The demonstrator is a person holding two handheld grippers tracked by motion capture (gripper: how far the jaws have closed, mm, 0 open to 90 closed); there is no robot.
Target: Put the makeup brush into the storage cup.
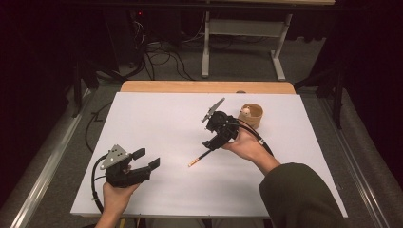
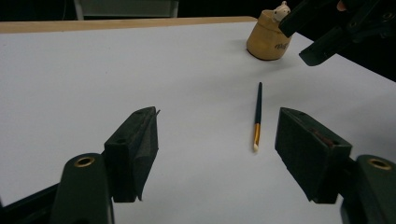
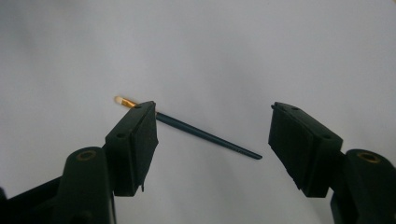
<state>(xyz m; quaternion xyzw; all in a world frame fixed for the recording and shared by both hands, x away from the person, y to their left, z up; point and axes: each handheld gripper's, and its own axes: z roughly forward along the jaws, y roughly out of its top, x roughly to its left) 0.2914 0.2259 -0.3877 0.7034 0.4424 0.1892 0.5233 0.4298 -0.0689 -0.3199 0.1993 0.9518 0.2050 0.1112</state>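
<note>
A thin paintbrush with a dark handle, gold ferrule and pale tip lies flat on the white table. My right gripper hovers just above the handle end, tilted down at it. In the right gripper view the paintbrush lies between the wide-apart jaws of the right gripper, its tip end hidden behind the left jaw. My left gripper rests open near the front left, holding nothing. In the left gripper view, past the left gripper, lies the paintbrush.
A tan cup with a small pale figure in it stands at the back right, behind the right hand; the cup is beside the right gripper in the left gripper view. A wooden edge borders the far side.
</note>
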